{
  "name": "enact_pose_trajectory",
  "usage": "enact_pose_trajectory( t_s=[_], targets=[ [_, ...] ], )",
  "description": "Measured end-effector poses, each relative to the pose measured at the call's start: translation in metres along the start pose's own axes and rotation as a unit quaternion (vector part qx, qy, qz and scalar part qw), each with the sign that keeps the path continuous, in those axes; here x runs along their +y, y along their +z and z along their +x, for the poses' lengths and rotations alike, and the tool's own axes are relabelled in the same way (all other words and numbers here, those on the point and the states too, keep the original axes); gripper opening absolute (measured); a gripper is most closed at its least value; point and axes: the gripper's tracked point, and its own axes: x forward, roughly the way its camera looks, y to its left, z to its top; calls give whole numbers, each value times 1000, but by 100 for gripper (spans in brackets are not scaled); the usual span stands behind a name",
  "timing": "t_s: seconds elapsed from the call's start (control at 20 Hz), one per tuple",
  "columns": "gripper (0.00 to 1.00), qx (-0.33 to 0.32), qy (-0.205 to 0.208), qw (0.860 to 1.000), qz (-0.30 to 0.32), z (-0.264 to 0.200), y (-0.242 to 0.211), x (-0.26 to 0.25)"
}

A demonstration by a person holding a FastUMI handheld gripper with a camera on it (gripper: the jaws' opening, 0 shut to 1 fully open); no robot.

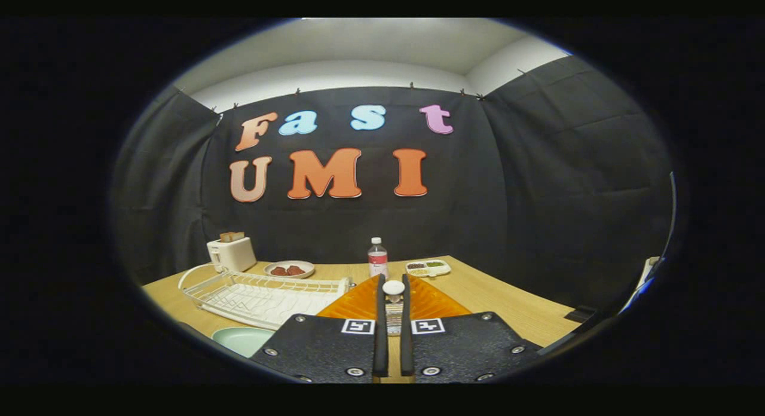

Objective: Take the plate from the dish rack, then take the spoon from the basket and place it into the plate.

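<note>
Start with the biggest thing: the wooden surface point(508, 308) runs out ahead of your hand-held gripper point(392, 290). On it, ahead and to the left of the fingers, lies the white wire dish rack point(257, 296). It looks empty. The pale green plate point(242, 339) now sits flat on the surface, close by the left finger and nearer to you than the rack. So I think the plate step is done.

Just ahead of the fingers, and partly under them, is the orange basket point(358, 302). It has ribbed sides.

Now the small thing. Your hand-held gripper is closed on the spoon point(394, 311). Both fingers squeeze it, with only a thin gap between them. The spoon's long line runs the same way as the fingers, pointing away from you. A white round end sticks out near the fingertips. I cannot tell if that is the bowl or the handle tip. The part between the fingers looks shiny and striped.

I think the spoon is light, hard and stiff. It will not bend. It may be slippery, so it could slide or twist in your grip. Holding it along its middle, as you do now, seems a good spot. Keep the squeeze firm.

To reach the plate, you would need to go left and back toward yourself. Put the spoon down low and gently, so it does not bounce out.
</note>
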Motion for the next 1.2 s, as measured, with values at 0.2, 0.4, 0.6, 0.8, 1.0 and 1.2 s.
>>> enact_pose_trajectory(
  t_s=[0.2, 0.4, 0.6, 0.8, 1.0, 1.2],
  targets=[
    [8, -1, 23, 1000, 4, -30, 1, 24],
    [8, 2, 51, 999, 9, -55, -3, 51],
    [8, 4, 82, 997, 11, -73, -11, 81],
    [8, 14, 117, 993, 20, -82, -31, 116],
    [8, 37, 144, 989, 21, -83, -62, 146],
    [8, 48, 170, 984, 22, -82, -86, 172]
  ],
)
